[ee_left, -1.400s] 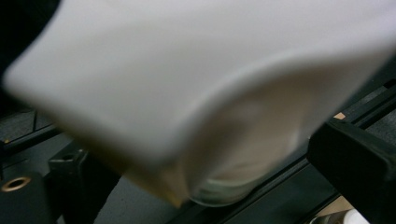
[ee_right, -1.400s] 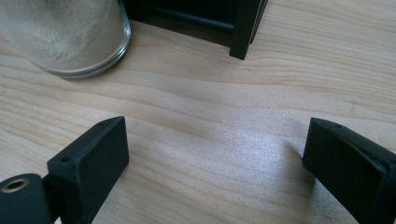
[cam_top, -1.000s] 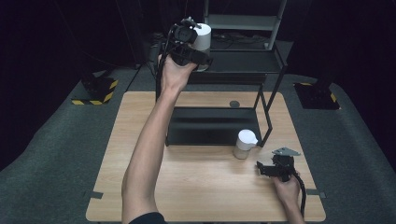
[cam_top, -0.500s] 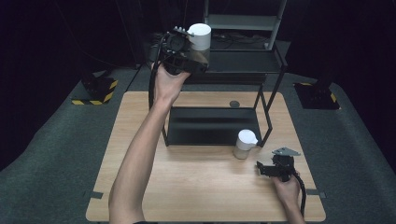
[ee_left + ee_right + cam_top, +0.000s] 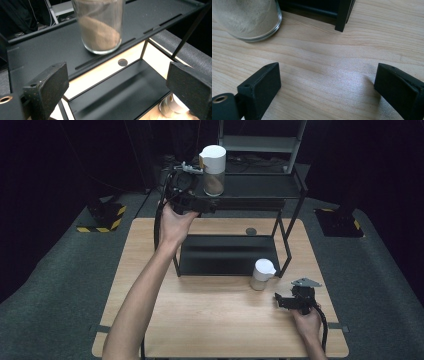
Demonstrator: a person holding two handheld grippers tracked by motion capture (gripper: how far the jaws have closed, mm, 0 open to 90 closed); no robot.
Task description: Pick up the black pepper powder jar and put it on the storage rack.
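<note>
On the top shelf (image 5: 260, 185) of the black metal rack (image 5: 287, 245) we see a glass jar (image 5: 213, 170) with a white lid, standing upright near the shelf's left end and holding a brownish powder that slopes to one side in the left gripper view (image 5: 101, 27). We hold our left gripper (image 5: 197, 202) just beside and slightly below that jar, off the shelf's front left corner, and its jaws stand wide apart with nothing between them; the jar sits beyond the fingertips (image 5: 50, 85), apart from both pads. Those jaws have just been easing a little closer together, yet they are far from touching anything. Through the gap below the shelf we look down on the rack's lower tray (image 5: 120, 92) and the wooden table (image 5: 220, 320), where a small dark round disc (image 5: 251, 231) lies on the wood behind the tray.

A second jar (image 5: 262, 274), also white-lidded, stands upright on the table just in front of the rack's right front leg (image 5: 343, 15). Our right gripper (image 5: 285, 301) rests low on the table near that jar, to its right and nearer to us. In the right gripper view its jaws are spread wide over bare wood, the jar's glass base (image 5: 249, 20) ahead and to the left, clear of the pads (image 5: 265, 80).
</note>
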